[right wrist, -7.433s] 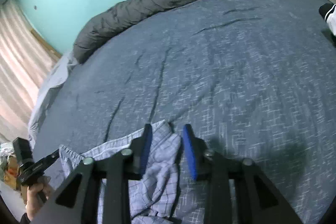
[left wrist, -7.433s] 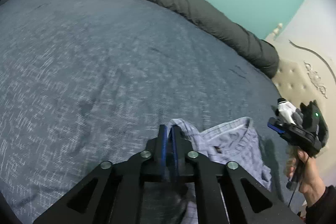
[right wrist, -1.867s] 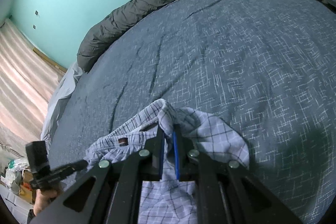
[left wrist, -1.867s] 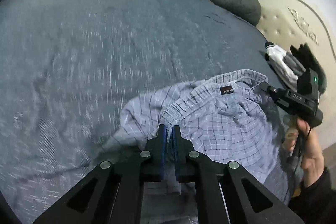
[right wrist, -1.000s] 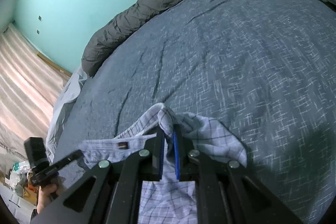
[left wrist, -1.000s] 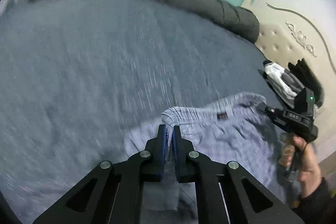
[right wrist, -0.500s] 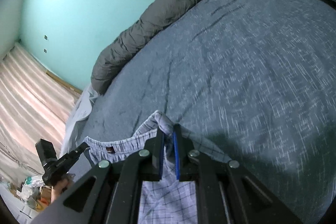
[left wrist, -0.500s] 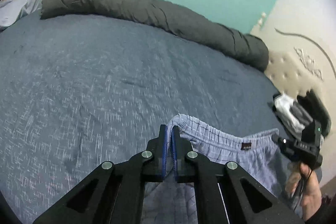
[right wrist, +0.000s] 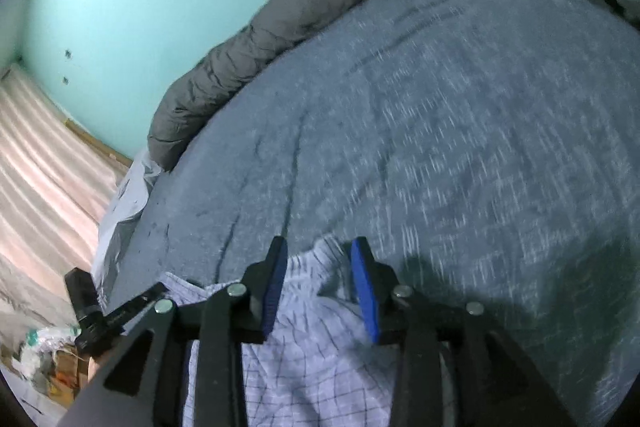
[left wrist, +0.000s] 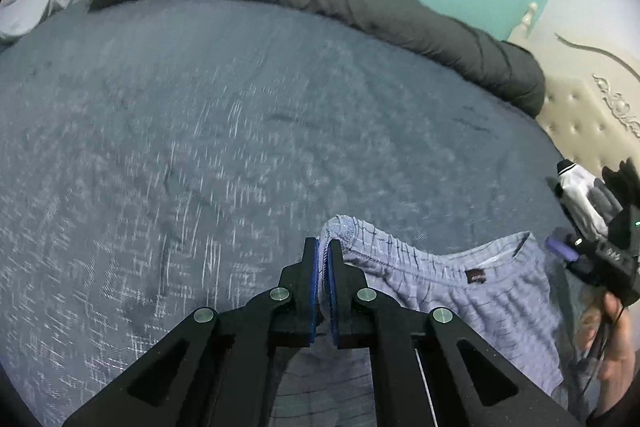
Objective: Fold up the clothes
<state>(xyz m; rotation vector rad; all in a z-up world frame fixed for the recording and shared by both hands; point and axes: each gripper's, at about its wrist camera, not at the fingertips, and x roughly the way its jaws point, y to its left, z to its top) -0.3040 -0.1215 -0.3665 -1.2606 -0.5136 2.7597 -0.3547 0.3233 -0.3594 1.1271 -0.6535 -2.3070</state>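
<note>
Thin checked cotton shorts (left wrist: 472, 291), matt woven bedspread (left wrist: 200, 131)

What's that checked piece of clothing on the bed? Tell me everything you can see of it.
The checked shorts look like light blue-grey cotton with thin dark lines, a gathered elastic waistband and a small dark label. They lie rumpled on the blue bedspread. The left hand-held gripper pinches one waistband corner; the right hand-held gripper is opening, cloth lying loose between its pads.
</note>
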